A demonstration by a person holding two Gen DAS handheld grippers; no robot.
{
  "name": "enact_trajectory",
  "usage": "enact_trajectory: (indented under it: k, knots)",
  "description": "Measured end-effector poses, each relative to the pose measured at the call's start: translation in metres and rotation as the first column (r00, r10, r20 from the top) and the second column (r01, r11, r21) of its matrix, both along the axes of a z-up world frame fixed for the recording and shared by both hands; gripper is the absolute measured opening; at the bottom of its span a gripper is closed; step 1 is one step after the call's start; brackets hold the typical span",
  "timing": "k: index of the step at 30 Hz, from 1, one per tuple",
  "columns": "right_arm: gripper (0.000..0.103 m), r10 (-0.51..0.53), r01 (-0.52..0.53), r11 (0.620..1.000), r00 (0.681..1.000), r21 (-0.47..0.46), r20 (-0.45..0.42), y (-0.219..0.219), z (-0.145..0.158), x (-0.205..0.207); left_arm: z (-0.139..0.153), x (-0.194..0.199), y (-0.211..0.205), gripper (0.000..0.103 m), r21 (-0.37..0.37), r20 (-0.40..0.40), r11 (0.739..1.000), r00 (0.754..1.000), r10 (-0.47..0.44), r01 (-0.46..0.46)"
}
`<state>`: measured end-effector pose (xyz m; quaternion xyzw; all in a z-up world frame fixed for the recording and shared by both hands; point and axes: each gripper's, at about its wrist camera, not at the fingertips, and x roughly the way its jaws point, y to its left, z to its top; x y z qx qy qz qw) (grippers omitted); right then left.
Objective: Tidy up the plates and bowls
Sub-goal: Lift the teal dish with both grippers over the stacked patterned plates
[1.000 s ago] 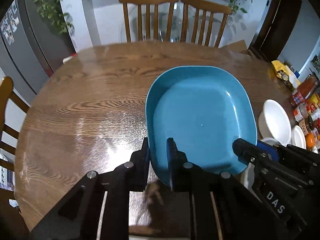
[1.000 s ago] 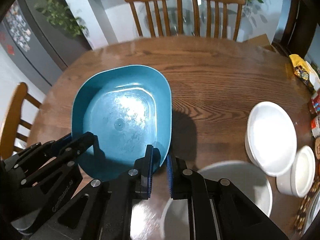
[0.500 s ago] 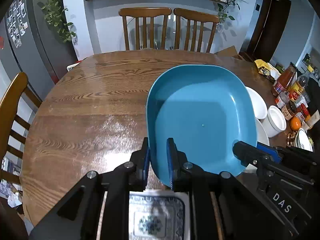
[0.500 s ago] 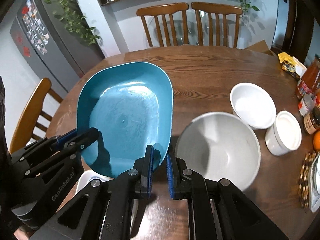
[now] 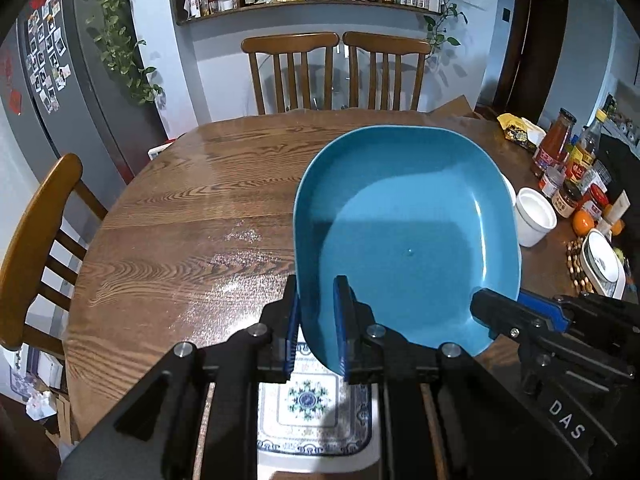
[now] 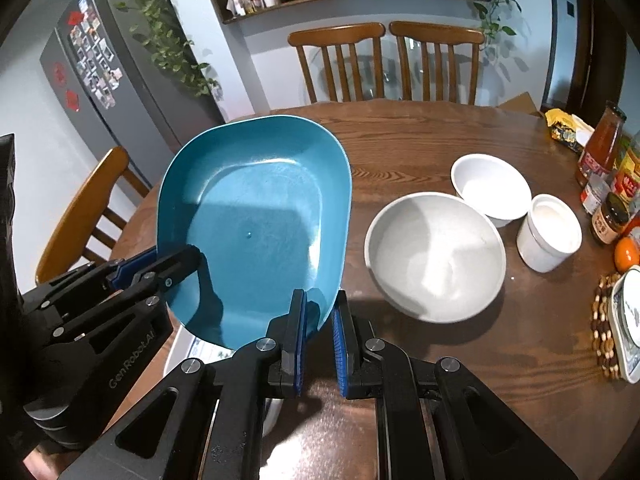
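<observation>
A blue rounded-square plate (image 5: pixel 404 232) hangs tilted above the wooden table (image 5: pixel 192 216), held at its near rim from both sides. My left gripper (image 5: pixel 316 320) is shut on the rim's near-left corner. My right gripper (image 6: pixel 318 320) is shut on the near-right corner. A white square plate with a blue pattern (image 5: pixel 312 400) lies below the blue one at the table's near edge. To the right stand a large white bowl (image 6: pixel 436 256), a smaller white bowl (image 6: pixel 490 188) and a white cup (image 6: pixel 548 238).
Sauce bottles and jars (image 6: pixel 604 184) crowd the right edge, with an orange (image 6: pixel 626 254), a beaded trivet (image 6: pixel 602 320) and a patterned dish (image 6: pixel 632 320). Two wooden chairs (image 5: pixel 336 72) stand at the far side, another chair (image 5: pixel 36 248) at the left. A fridge (image 5: pixel 60 92) is behind it.
Both grippers have drawn back toward the table's near edge and risen a little, carrying the blue plate. The patterned plate has come into view beneath it.
</observation>
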<state>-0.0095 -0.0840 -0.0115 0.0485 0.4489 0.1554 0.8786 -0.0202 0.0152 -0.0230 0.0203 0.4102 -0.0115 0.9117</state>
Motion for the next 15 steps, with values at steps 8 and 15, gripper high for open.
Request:
enact_trajectory:
  k: [8, 15]
  knots:
    - [0.014, 0.004, -0.004, 1.000, 1.000, 0.018, 0.002, -0.002, -0.003, -0.021, 0.000, -0.022, -0.003, 0.013, 0.037, 0.020, 0.999, 1.000, -0.008, 0.007]
    - [0.014, 0.013, -0.012, 1.000, 1.000, 0.021, -0.006, 0.000, -0.013, -0.041, -0.006, -0.038, -0.005, 0.013, 0.061, 0.027, 0.998, 1.000, -0.013, 0.011]
